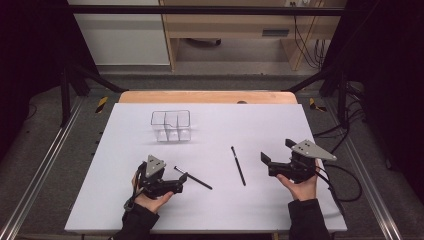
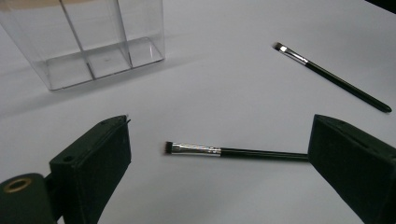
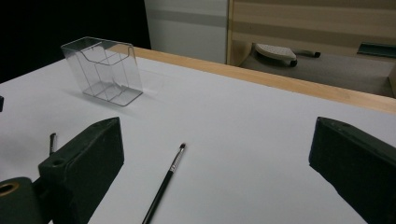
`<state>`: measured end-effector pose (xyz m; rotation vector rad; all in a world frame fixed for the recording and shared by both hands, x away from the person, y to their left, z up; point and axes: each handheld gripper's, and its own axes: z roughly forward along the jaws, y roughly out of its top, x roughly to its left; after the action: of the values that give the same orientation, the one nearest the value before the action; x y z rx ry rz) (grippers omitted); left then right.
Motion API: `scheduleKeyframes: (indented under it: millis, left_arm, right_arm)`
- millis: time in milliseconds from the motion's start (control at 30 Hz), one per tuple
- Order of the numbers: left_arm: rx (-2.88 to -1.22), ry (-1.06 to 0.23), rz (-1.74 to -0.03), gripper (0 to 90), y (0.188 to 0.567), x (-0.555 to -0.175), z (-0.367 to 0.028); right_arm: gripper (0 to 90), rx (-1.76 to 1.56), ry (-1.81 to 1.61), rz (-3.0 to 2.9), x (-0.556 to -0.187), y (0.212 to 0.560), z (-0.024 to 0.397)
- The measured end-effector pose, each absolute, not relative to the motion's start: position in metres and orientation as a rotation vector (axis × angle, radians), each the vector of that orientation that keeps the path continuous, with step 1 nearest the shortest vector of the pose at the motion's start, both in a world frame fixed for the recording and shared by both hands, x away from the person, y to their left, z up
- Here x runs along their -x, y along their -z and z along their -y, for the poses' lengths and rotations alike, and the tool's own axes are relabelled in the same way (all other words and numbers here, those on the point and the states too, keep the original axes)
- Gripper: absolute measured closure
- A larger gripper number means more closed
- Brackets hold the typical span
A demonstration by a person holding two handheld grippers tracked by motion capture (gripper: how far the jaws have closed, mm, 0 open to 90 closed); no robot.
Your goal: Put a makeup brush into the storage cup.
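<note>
A clear plastic organizer with several compartments stands upright at the back left of the white table. Two thin black makeup brushes lie flat on the table. One brush lies just in front of my left gripper, which is open. In the left gripper view this brush lies between the jaws, its handle running behind the right jaw and its bristles pointing left. The other brush lies mid-table, left of my right gripper, which is open and holds nothing. The right gripper view has that brush by its left jaw.
The white table surface ends in a wooden edge at the back. Cables trail off to the right of my right hand. Beyond the table are a floor and wooden furniture.
</note>
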<state>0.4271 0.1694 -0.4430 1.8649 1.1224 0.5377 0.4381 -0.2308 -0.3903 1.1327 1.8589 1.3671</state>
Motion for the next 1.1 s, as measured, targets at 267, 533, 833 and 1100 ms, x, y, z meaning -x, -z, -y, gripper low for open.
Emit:
scheduleKeyframes:
  millis: [267, 533, 833, 1100]
  left_arm:
    - [-1.862, -0.524, -1.178, 5.6, 0.449, -0.430, -0.155]
    - [-1.872, -0.529, -1.222, 6.2, 0.459, -0.433, -0.139]
    - [-1.886, -0.554, -1.278, 9.9, 0.470, -0.436, -0.120]
    - [-1.902, -0.564, -1.331, 14.6, 0.478, -0.440, -0.110]
  right_arm:
    - [3.7, -1.135, -1.368, -1.863, -0.438, 0.391, 0.230]
    - [3.7, -1.136, -1.379, -1.862, -0.438, 0.391, 0.229]
    - [3.6, -1.138, -1.388, -1.855, -0.437, 0.390, 0.230]
    - [3.5, -1.139, -1.390, -1.857, -0.437, 0.390, 0.230]
